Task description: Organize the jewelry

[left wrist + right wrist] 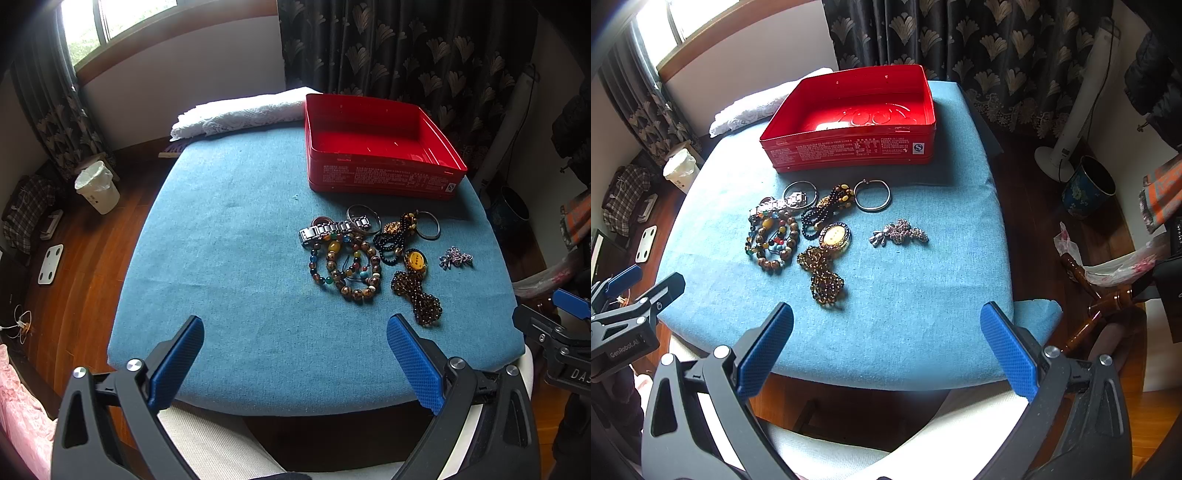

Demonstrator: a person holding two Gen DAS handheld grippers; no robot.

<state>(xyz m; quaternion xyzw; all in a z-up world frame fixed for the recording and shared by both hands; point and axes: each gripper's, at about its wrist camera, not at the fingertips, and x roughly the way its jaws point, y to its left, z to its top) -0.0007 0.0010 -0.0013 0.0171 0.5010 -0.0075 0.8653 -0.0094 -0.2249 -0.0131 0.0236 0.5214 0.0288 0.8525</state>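
Two grippers hover over the near edge of the blue-covered table (923, 295), both w/ jaws spread wide and nothing between them — left gripper (295, 360), right gripper (886, 347). Nothing is picked up yet.

Landmark: the red tin (849, 147), open and empty, at the far side of the table. All jewelry lies just in front of it, on the cloth:
- silver bangle (873, 195), nearest the tin's front wall, lying apart from the rest
- watch (783, 204) overlapping a 2nd bangle, in front of the tin's left corner
- mixed bead bracelets (772, 240), further out from the tin, touching the watch
- black bead strand (820, 214) and gold oval pendant (834, 236) w/ its brown bead chain (823, 280), running away from the tin toward the grippers
- rhinestone brooch (899, 233), alone, out from the tin's right half

Risks, as I judge them:
- Pieces in the pile touch or overlap, so lifting one bracelet prob. drags a neighbour along, and it may fall off partway to the tin.
- Thin bangle lies flat on soft cloth; wide pads may pinch fabric instead and tug the cover.
- Bead chain hangs long once lifted — could snag the tin's rim.
- Brooch is small and spiky; may slip or twist in the pads.
- Both grippers are close together, so a reach to the same pile risks a bump.
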